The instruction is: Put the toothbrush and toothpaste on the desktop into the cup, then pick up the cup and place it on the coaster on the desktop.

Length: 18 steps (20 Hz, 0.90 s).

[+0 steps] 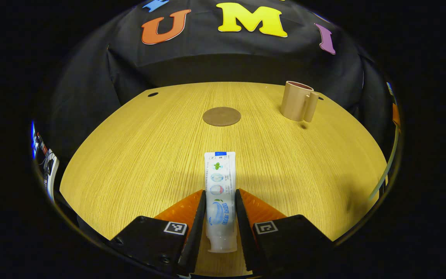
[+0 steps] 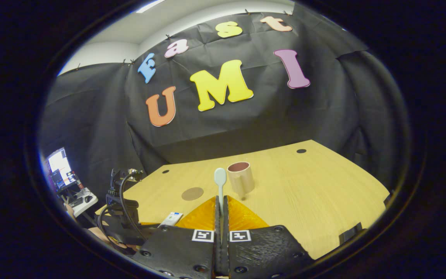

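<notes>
A white toothpaste tube lies flat on the wooden desktop, cap end towards the camera. My left gripper has both fingers pressed against the tube's sides. A beige cup with a handle stands upright at the far right. A round brown coaster lies at the far middle. In the right gripper view my right gripper is held above the desk, shut on a pale toothbrush that sticks up from its fingers. The cup stands just beyond it, the coaster to the left, the left gripper and toothpaste at lower left.
Small dark holes sit near the desk's far corners. A lit monitor and cables are off the desk's left side. A hand holds the left gripper. The black cloth wall rises right behind the far desk edge.
</notes>
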Tool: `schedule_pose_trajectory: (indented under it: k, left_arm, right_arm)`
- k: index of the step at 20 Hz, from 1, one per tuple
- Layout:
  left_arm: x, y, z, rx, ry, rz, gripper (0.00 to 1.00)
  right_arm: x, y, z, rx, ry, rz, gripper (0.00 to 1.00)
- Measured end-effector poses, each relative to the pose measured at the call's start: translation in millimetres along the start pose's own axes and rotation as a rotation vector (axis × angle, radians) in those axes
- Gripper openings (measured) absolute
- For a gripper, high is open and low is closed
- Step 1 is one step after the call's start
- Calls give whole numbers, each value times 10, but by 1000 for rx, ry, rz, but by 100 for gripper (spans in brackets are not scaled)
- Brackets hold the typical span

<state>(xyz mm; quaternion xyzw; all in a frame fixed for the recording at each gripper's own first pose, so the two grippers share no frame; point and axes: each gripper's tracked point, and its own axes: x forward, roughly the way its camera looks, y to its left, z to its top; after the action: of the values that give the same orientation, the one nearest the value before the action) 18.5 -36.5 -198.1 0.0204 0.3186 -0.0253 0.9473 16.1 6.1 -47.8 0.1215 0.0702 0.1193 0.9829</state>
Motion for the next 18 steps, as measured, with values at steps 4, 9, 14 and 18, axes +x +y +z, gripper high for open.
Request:
schedule_pose_trajectory:
  k: [4, 9, 14, 18]
  left_arm:
    - [-43, -76, 89, -43, -71, -63, 48]
    - [-244, 23, 454, -37, -262, -59, 43]
    - [-500, -12, 1011, -31, -455, -63, 43]
    - [-588, -113, 1330, -27, -518, -103, 42]
  right_arm:
    - [6, -2, 116, -8, -14, -8, 0]
    - [185, -25, 323, -48, -42, -28, 0]
    - [539, -20, 463, -67, -48, -32, 0]
    - [940, 23, 670, -83, -58, -21, 0]
